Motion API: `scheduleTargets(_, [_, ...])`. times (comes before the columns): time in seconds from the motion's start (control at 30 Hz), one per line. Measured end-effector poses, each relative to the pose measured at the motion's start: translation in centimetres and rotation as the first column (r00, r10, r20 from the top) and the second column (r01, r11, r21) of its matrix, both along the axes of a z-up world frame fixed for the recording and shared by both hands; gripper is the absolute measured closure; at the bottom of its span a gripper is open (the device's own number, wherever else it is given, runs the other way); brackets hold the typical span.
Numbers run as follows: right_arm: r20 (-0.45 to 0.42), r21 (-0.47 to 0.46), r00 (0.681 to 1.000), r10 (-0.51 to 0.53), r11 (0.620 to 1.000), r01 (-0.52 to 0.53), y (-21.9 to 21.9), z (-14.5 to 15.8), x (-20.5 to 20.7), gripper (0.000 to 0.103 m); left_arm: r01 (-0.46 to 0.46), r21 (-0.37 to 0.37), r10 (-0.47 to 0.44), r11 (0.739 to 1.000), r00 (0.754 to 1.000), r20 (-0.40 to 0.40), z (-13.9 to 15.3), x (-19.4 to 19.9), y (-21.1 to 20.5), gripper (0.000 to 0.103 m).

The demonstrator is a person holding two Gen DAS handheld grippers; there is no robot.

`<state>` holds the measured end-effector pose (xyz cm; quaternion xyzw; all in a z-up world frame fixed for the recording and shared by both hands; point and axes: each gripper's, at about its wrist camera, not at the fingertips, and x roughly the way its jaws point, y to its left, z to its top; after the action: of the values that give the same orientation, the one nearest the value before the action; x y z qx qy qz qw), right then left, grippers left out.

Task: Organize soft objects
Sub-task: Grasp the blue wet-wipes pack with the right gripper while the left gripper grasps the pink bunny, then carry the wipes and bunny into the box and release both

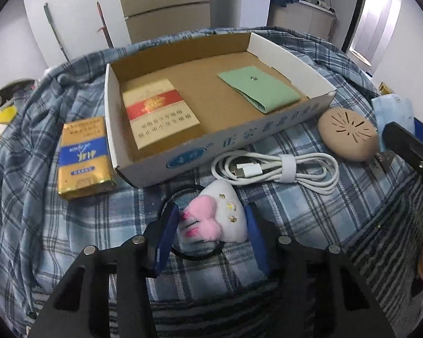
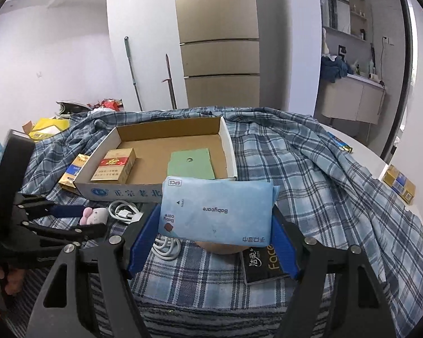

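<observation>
My left gripper (image 1: 211, 219) is shut on a white and pink plush hair tie (image 1: 217, 214) just above the plaid cloth, in front of the cardboard box (image 1: 239, 135). The hair tie also shows in the right wrist view (image 2: 94, 215). My right gripper (image 2: 215, 233) is shut on a light blue Babycare wipes pack (image 2: 215, 211) and holds it in the air before the box (image 2: 115, 191). The box holds a red and gold cigarette pack (image 1: 159, 112) and a green pouch (image 1: 259, 88).
On the plaid cloth (image 1: 28, 197) lie a gold and blue pack (image 1: 83, 157), a white coiled cable (image 1: 276, 169) and a beige oval case (image 1: 348, 138). A black tissue pack (image 2: 265, 262) lies under the wipes. Another gold pack (image 2: 399, 183) sits at the right.
</observation>
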<state>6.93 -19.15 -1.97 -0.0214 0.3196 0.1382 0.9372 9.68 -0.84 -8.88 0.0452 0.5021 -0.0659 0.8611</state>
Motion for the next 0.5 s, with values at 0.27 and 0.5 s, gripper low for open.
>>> scheduleTargets(0.27, [0.000, -0.005, 1.000, 0.010, 1.000, -0.010, 0.2, -0.1, -0.1, 0.030, 0.017, -0.025, -0.015, 1.000, 0.998, 0.063, 1.6, -2.2, 0.3, 0.074])
scheduleTargets(0.5, [0.033, 0.002, 0.999, 0.021, 1.000, -0.021, 0.2, 0.4, -0.6, 0.030, 0.005, -0.010, -0.002, 1.000, 0.979, 0.204, 4.8, -6.9, 0.4, 0.074])
